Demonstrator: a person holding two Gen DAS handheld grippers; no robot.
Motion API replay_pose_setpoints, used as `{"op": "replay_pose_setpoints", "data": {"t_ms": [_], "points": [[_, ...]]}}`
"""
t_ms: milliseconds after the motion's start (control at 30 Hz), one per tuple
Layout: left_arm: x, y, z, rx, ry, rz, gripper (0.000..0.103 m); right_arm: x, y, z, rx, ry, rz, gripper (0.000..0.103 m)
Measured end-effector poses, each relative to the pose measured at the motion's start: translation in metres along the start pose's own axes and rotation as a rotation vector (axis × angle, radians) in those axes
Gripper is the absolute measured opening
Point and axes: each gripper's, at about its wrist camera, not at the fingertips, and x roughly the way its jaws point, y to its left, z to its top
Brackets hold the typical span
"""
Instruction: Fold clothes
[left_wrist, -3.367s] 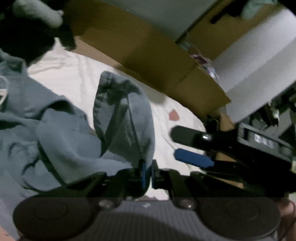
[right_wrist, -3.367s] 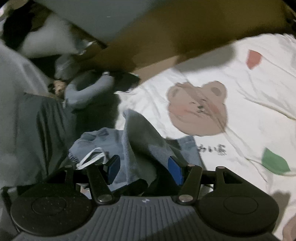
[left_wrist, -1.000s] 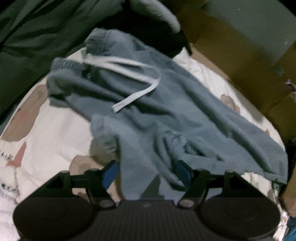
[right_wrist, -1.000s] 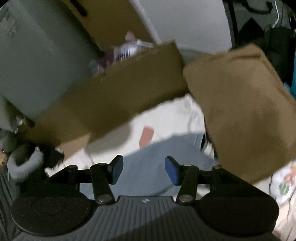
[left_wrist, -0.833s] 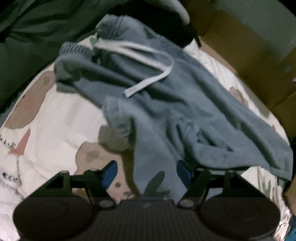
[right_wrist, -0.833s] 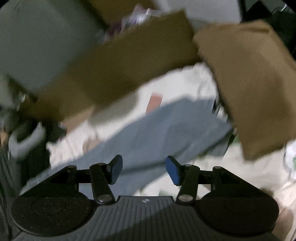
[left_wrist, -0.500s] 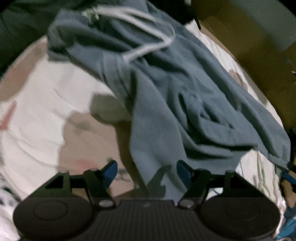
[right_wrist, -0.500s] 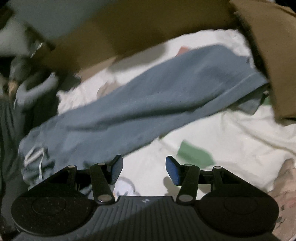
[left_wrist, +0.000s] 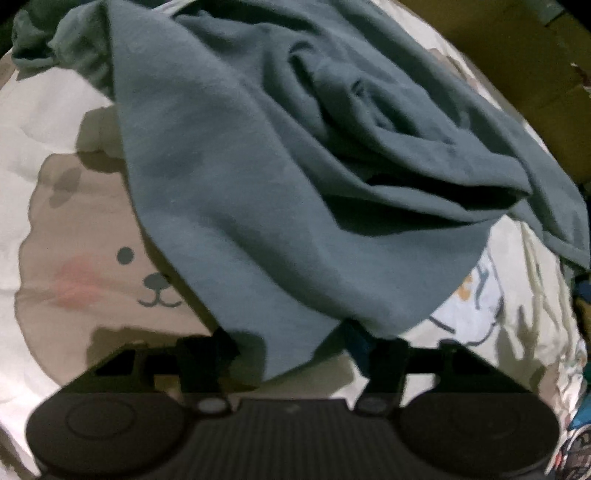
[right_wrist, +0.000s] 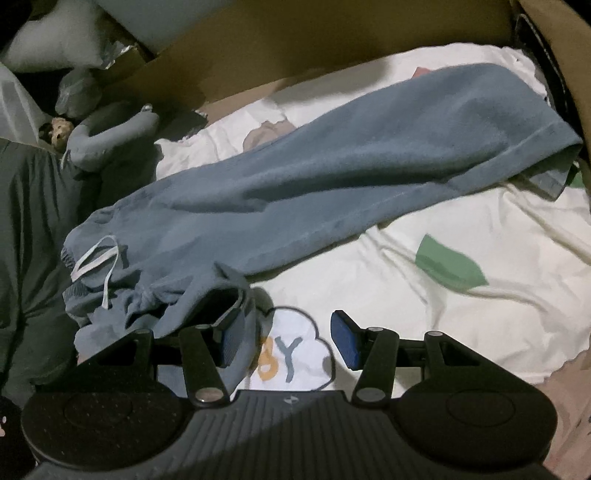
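Blue-grey sweatpants (right_wrist: 317, 184) with a white drawstring (right_wrist: 96, 258) lie on a white printed bedsheet (right_wrist: 461, 229). One leg runs up to the right; the other leg's cuff lies crumpled by my right gripper's left finger. My right gripper (right_wrist: 286, 339) is open and empty, low over the sheet. In the left wrist view the sweatpants (left_wrist: 258, 166) fill the frame, rumpled. A fold hangs down over my left gripper (left_wrist: 291, 339), whose fingers stand wide apart with cloth between and over them.
Cardboard boxes (right_wrist: 332, 40) line the far side of the bed. A dark green garment (right_wrist: 26, 240) and a grey plush toy (right_wrist: 107, 136) lie at the left. The sheet shows a bear print (left_wrist: 92, 266).
Both grippers have dropped closer to the sweatpants. The left one moved in until the cloth covers its fingers. The right one swung down from the boxes to the cuff and sheet.
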Motion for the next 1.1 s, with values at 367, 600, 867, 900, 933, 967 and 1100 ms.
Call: {"op": "replay_pose_setpoints", "data": {"t_ms": [367,600,867,900,933,967,1100], "points": [[-0.019,-0.029,0.008,0.062,-0.051,-0.013,0.005,0.003,0.013,-0.015,-0.006,0.029,0.050,0.059],[-0.061,-0.062,0.017,0.135,-0.101,-0.133,0.005,0.006,0.015,-0.020,0.019,0.030,0.066,0.058],[-0.093,-0.096,0.032,0.165,-0.159,-0.213,0.005,-0.007,0.023,-0.018,0.021,-0.026,0.128,0.059],[-0.097,-0.099,0.033,0.171,-0.165,-0.219,0.005,-0.007,0.024,-0.017,0.025,-0.030,0.143,0.059],[-0.101,-0.102,0.034,0.178,-0.171,-0.224,0.005,-0.007,0.026,-0.016,0.026,-0.030,0.155,0.059],[-0.104,-0.103,0.034,0.179,-0.176,-0.226,0.005,-0.007,0.027,-0.016,0.026,-0.031,0.166,0.059],[-0.107,-0.103,0.035,0.185,-0.187,-0.212,0.005,-0.002,0.033,-0.018,0.007,-0.016,0.177,0.059]]}}
